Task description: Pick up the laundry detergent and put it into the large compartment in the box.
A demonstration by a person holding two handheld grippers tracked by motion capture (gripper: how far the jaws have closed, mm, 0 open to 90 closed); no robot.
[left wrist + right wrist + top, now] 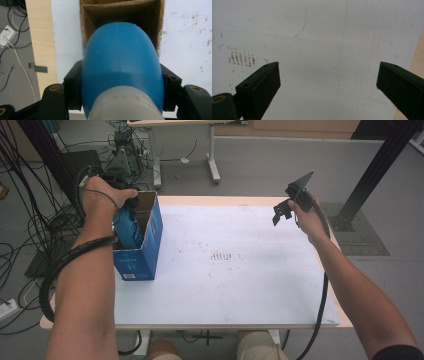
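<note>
Jaws of the left gripper (121,100) are clamped on either side of a blue object (121,67), rounded at its far end with a grey-white band or cap nearest the camera; it could be a bottle or a similar container, though its exact kind cannot be told; its rounded end points down into the open mouth of a cardboard box (152,15), brown inside and blue outside (142,245); in the high view the left hand (102,195) holds the object at the box's opening, partly below the rim; so the placing looks well advanced, with the lowering to the bottom, the release and the withdrawal left to do, by my reading; the box stands at the left edge of the white worktop (240,285); jaws of the right gripper (328,85) stand wide apart with nothing between them, held above bare worktop at the right side, well apart from the box (292,207); a white label and pale printing show on the box's blue front, too small and blurred to read; faint reddish marks and a thin blue line on the worktop form no legible words.
</note>
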